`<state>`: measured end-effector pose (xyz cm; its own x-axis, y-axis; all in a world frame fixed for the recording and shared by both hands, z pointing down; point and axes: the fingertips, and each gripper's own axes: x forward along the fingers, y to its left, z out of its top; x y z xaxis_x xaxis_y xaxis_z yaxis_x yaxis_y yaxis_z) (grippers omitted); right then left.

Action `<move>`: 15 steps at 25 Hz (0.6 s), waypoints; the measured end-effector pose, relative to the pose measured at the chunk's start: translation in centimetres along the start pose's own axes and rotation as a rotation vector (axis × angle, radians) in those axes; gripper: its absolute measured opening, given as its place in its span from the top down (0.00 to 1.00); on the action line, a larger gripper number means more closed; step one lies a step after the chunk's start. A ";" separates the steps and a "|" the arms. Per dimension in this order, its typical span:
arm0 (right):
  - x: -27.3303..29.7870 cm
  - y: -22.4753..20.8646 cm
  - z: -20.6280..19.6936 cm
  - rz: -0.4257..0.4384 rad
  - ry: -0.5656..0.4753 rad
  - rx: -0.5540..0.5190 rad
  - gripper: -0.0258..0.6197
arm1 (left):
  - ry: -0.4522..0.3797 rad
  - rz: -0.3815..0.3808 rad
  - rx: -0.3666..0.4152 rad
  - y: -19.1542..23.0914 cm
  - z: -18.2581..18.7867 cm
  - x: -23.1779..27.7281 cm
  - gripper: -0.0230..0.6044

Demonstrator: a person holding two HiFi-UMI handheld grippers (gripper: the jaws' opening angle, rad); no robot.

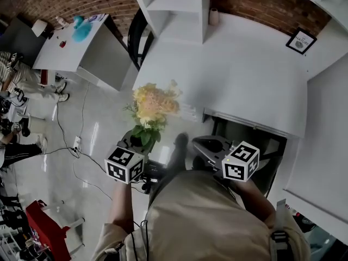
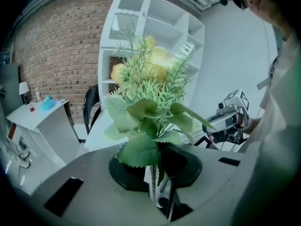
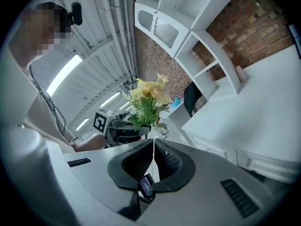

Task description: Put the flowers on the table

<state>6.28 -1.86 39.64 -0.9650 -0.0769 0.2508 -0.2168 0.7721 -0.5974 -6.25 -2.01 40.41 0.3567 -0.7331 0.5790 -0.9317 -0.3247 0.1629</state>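
A bunch of yellow flowers [image 1: 150, 106] with green leaves stands upright off the near left corner of the white table [image 1: 244, 75]. My left gripper [image 1: 140, 142] is shut on the stems. In the left gripper view the flowers [image 2: 146, 91] fill the middle, and thin stems run down between the left gripper's [image 2: 157, 173] dark pads. My right gripper [image 1: 202, 145] hangs by the table's front edge, shut and holding nothing. Its pads [image 3: 141, 161] meet in the right gripper view, which also shows the flowers [image 3: 149, 99] and the left gripper [image 3: 120, 127] beyond them.
A white shelf unit [image 1: 176, 7] stands at the table's back left, with a dark chair [image 1: 136, 37] beside it. A framed picture [image 1: 300, 41] leans at the back right. On the left are a small white desk [image 1: 73, 45], floor cables and seated people.
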 end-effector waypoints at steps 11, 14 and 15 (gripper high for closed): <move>3.2 -2.5 1.2 -0.078 0.066 0.036 0.92 | 0.022 -0.008 -0.064 6.2 0.1 3.7 0.88; 4.1 -3.6 2.2 -0.107 0.067 0.043 0.92 | 0.030 -0.022 -0.067 8.1 0.6 4.9 0.88; 4.4 -3.9 2.4 -0.116 0.066 0.048 0.92 | 0.032 -0.025 -0.068 8.7 0.8 5.3 0.88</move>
<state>2.55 -6.73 41.20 -0.9214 -0.1209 0.3694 -0.3348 0.7294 -0.5966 -12.44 -9.16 44.29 0.3788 -0.7053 0.5993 -0.9253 -0.3006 0.2311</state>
